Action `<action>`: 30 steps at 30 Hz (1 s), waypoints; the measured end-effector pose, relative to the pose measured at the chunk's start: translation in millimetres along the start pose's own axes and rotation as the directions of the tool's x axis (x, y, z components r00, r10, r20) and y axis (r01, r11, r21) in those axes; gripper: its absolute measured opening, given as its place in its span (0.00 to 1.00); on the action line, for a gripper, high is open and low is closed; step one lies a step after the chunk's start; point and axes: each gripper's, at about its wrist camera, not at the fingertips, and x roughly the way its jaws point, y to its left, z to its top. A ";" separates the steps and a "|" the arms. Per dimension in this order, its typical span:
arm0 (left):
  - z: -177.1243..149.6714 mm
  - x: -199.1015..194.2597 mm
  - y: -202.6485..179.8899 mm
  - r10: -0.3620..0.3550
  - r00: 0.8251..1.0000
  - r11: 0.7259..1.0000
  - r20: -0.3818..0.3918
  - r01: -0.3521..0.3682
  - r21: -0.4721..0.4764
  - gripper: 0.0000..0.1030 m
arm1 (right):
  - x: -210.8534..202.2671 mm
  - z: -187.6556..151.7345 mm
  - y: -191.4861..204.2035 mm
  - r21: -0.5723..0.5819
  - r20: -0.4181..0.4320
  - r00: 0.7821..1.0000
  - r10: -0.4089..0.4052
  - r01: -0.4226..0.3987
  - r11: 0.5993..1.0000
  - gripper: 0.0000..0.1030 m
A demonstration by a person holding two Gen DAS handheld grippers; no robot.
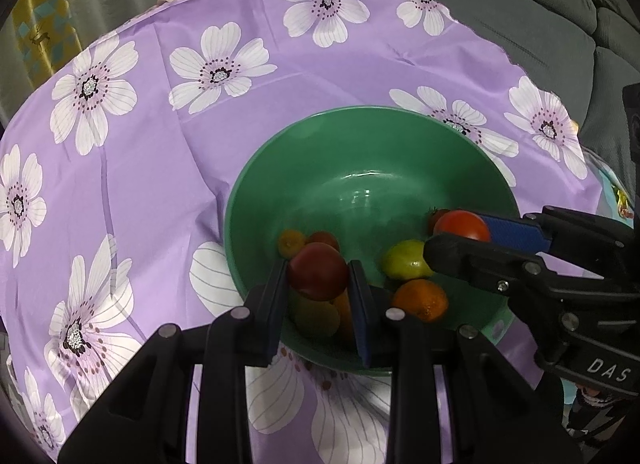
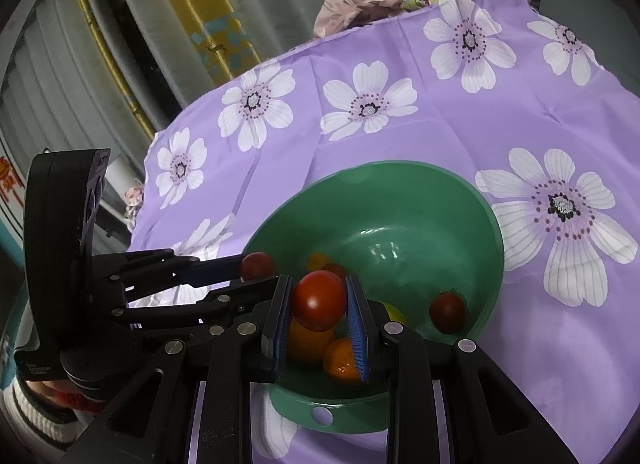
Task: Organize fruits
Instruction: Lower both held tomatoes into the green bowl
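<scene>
A dark red tomato [image 1: 318, 272] is pinched between the pads of the left tool [image 1: 318, 284], just above the near part of a green bowl [image 1: 360, 136]. A brighter red tomato [image 2: 319, 300] is pinched by the right tool [image 2: 319, 304], also over the bowl's near side. In the left wrist view the right tool is seen entering from the right, its blue pad [image 1: 508, 230] pressed against its tomato. In the right wrist view the left tool is seen entering from the left, its tomato held at the fingertips by the bowl's rim.

Inside the bowl lie more fruits. A yellow-green fruit [image 1: 404, 264] and an orange one [image 1: 422, 300] are seen near the right tool. A small yellow fruit [image 1: 291, 242] and a small red one [image 1: 325, 240] lie just behind the left tool's tomato. More yellow and orange fruit shows beneath the left tool, partly hidden. A small dark red tomato [image 2: 447, 312] rests against the bowl's wall on the right in the right wrist view.

The bowl stands on a counter covered with a purple cloth [image 1: 160, 112] printed with white flowers. A grey sofa [image 1: 520, 24] is seen beyond the cloth on the right, and crumpled fabric [image 2: 356, 4] at the far edge. Curtains [image 2: 160, 4] hang behind.
</scene>
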 end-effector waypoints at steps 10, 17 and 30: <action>0.7 8.6 -2.1 0.003 1.000 1.000 -0.025 -0.003 0.017 0.28 | 4.5 0.0 1.5 -0.014 -0.008 1.000 -0.012 0.012 1.000 0.27; 1.2 12.6 -3.4 0.006 0.999 1.000 -0.038 -0.005 0.025 0.28 | 5.8 0.8 -0.2 -0.015 -0.010 1.000 -0.018 0.017 1.000 0.27; 0.1 19.4 -2.1 0.022 0.998 0.999 -0.060 -0.020 0.033 0.28 | 11.1 0.5 -0.3 -0.047 -0.024 0.998 -0.065 0.063 0.997 0.27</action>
